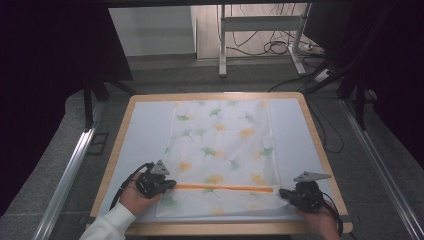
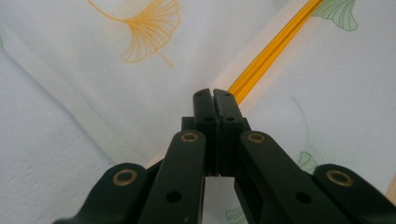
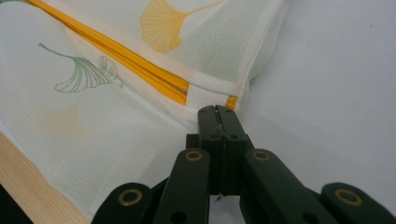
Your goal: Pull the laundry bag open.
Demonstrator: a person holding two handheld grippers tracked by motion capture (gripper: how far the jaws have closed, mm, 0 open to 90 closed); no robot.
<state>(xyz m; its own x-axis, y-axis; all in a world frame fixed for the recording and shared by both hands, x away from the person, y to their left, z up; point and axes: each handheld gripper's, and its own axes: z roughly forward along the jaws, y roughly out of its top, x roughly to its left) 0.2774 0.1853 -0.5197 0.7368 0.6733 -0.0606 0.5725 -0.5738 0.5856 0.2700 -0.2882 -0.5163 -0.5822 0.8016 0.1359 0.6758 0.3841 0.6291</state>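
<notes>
With both sets of jaws pressed together, the left gripper (image 2: 213, 93) pinches the white mesh bag (image 1: 222, 150) at the left end of its orange zipper strip (image 1: 225, 188); pads look fully closed, fabric between them hard to make out. Right gripper (image 3: 218, 110) likewise closed tight at the bag's right edge, right by the orange zipper end tab (image 3: 231, 102); whether cloth sits between the pads cannot be told. Bag lies flat on the pale mat (image 1: 145, 130) of the wooden-rimmed table (image 1: 113, 150), long way front to back, printed with green and orange ginkgo leaves. Zipper strip runs across near the front end. Left hand (image 1: 134, 199) and right hand (image 1: 317, 221) come in at the front edge, well apart.
</notes>
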